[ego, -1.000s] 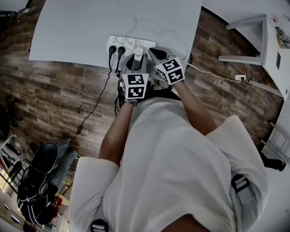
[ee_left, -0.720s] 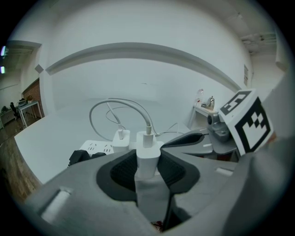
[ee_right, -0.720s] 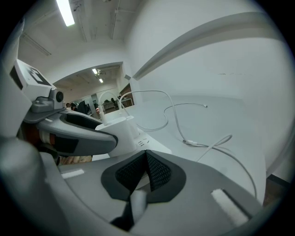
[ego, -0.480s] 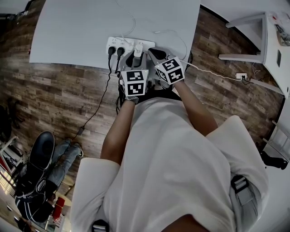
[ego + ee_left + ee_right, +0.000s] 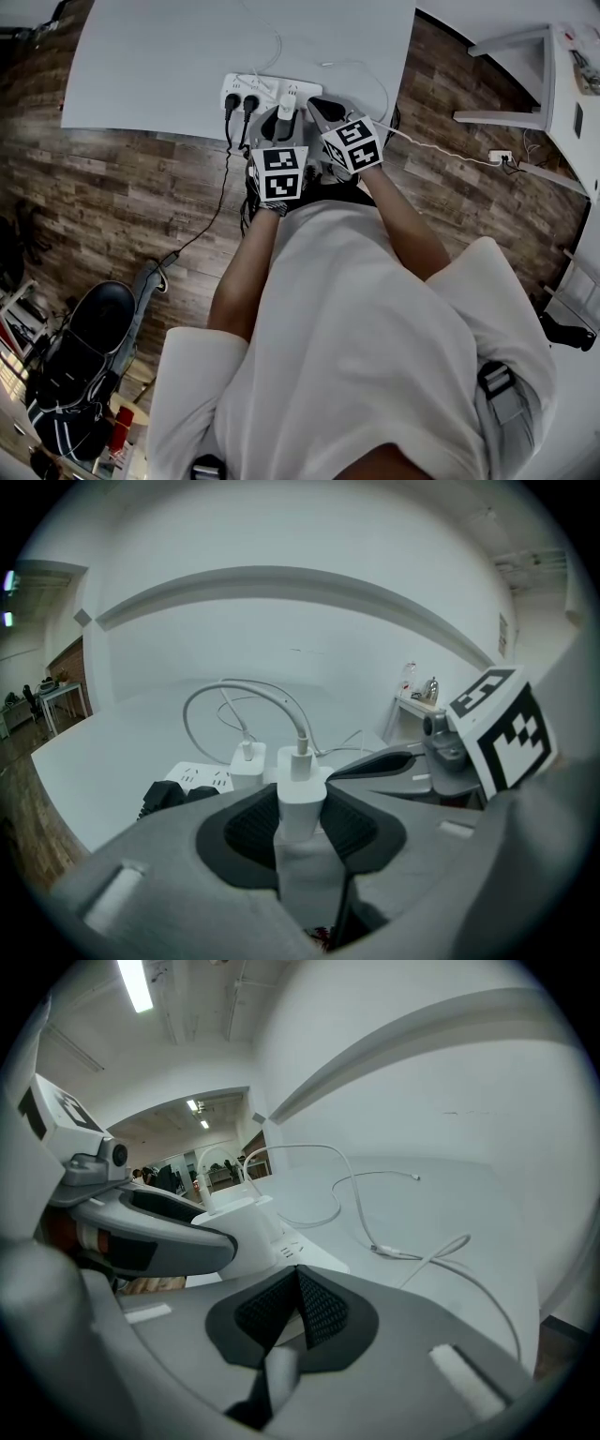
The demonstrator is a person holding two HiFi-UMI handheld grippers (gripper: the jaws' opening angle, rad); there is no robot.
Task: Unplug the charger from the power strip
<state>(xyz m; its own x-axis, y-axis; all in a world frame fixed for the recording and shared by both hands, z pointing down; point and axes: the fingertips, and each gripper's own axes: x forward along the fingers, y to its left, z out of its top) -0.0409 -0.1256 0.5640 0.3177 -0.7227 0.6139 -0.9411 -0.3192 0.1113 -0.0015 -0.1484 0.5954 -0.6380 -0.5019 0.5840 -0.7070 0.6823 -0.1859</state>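
The white power strip (image 5: 267, 91) lies near the white table's (image 5: 169, 66) front edge, with two black plugs (image 5: 240, 101) in its left end. My left gripper (image 5: 284, 114) is shut on a white charger (image 5: 302, 794), which stands upright between the pads with its white cable (image 5: 281, 697) looping off the top. Whether its prongs sit in the strip is hidden. A second white charger (image 5: 247, 761) is plugged in just behind it. My right gripper (image 5: 317, 105) hovers beside it on the right, shut (image 5: 298, 1274) and holding nothing.
A loose white cable (image 5: 398, 1252) trails over the table to the right of the strip. Black cords (image 5: 211, 202) hang from the plugs to the wooden floor. Another white table (image 5: 553, 89) stands at the far right. A dark chair (image 5: 89, 342) is at the lower left.
Both grippers and the charger stay where they were. Only the dark chair and the figure at the lower left of the head view have shifted.
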